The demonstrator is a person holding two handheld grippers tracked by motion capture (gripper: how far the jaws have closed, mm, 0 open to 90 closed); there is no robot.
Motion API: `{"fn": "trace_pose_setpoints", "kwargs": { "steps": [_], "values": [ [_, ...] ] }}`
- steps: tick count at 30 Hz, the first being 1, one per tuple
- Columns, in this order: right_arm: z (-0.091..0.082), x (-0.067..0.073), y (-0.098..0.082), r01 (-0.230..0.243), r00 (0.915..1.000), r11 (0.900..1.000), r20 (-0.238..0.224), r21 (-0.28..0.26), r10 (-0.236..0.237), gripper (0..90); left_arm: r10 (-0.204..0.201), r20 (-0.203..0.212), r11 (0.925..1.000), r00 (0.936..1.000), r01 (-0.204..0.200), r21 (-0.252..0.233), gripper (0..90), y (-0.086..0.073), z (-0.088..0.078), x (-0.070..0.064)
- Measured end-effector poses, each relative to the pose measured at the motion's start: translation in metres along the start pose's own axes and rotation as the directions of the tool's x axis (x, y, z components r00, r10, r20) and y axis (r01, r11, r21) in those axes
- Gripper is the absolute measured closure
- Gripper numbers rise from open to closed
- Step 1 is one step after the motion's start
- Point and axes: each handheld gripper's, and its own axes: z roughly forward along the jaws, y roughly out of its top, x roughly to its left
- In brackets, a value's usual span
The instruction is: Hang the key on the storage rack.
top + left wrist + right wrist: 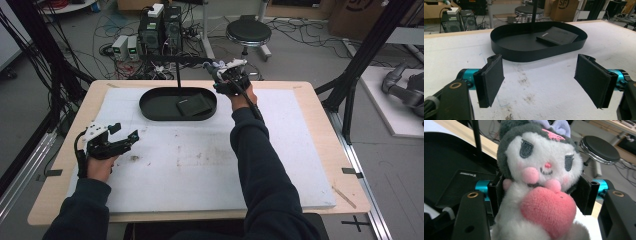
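Step in hand: carrying the plush [539,182]. My right gripper [226,73] pinches it at the body, jaws pressed into the fur on both sides. It hangs above the far table [300,165] edge, just beside the right end of the tray [150,107], not touching either.

My left gripper [122,134] rests low at the near left of the table, jaws spread wide, nothing between them.

Judgement: the plush looks bound for the tray or for the stand's arm above it; I cannot tell which. Next move calls for a short shift left past the thin post [178,75], keeping clear of the wallet [192,105] lying flat in the tray's right half.

Views: right gripper view gives the plush's face, pink heart and how the fur is squeezed; high view gives only a pale lump there. Left gripper view shows the tray wall and the wallet from low down, with the post rising behind it
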Motion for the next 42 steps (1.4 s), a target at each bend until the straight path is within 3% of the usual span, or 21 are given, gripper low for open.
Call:
{"fn": "trace_pose_setpoints", "kwargs": {
  "steps": [6,14,20,22,25,26,28,31,36,39,41,42],
  "values": [
    [0.013,0.006,-0.003,0.016,0.9997,0.999,0.017,0.039,-0.017,37.7,-0.002,0.0,1.0,1.0,0.002,-0.001,23.0,0.0,0.0,0.0],
    [0.037,0.026,-0.007,0.032,0.9994,0.997,-0.014,0.065,-0.031,38.6,-0.002,-0.001,1.0,1.0,0.002,-0.002,22.9,0.0,0.0,0.0],
    [0.048,0.031,-0.011,-0.039,0.9972,0.998,-0.063,0.043,0.041,37.5,0.0,0.002,1.0,1.0,0.0,0.003,23.0,0.0,0.0,0.0],
    [0.049,0.033,-0.012,-0.051,0.9941,0.998,-0.094,0.039,0.054,34.4,-0.003,0.002,1.0,1.0,0.003,0.002,23.0,0.0,0.0,0.0],
    [0.05,0.036,-0.013,-0.045,0.9948,0.998,-0.09,0.046,0.049,25.8,0.001,0.003,1.0,1.0,-0.001,0.003,23.0,0.0,0.0,0.0],
    [0.049,0.035,-0.013,-0.051,0.9949,0.998,-0.085,0.045,0.055,19.8,0.001,0.005,1.0,1.0,-0.001,0.004,23.0,0.0,0.0,-0.001],
    [0.045,0.034,-0.013,-0.08,0.9937,0.997,-0.077,0.024,0.082,18.8,0.0,0.004,1.0,1.0,0.0,0.003,22.9,0.0,0.0,-0.001],
    [0.037,0.029,-0.012,-0.091,0.9905,0.996,-0.104,-0.005,0.09,18.8,0.0,0.003,1.0,1.0,0.0,0.003,22.9,0.0,0.0,-0.001],
    [0.02,0.022,-0.013,-0.086,0.9858,0.996,-0.146,-0.011,0.084,18.8,0.003,0.009,1.0,1.0,-0.003,0.005,23.0,0.0,0.0,-0.001],
    [0.005,0.016,-0.019,-0.078,0.9841,0.995,-0.164,-0.056,0.068,18.9,0.003,0.011,1.0,0.9999,-0.003,0.005,22.9,0.0,0.0,-0.002],
    [-0.003,0.009,-0.023,-0.09,0.9706,0.996,-0.226,-0.025,0.082,18.8,0.003,0.013,1.0,0.9999,-0.003,0.006,23.0,0.0,0.0,-0.002],
    [-0.007,0.006,-0.024,-0.089,0.968,0.996,-0.236,-0.006,0.085,18.9,0.004,0.013,1.0,0.9999,-0.004,0.007,22.9,0.0,0.0,-0.003]
  ]
}}
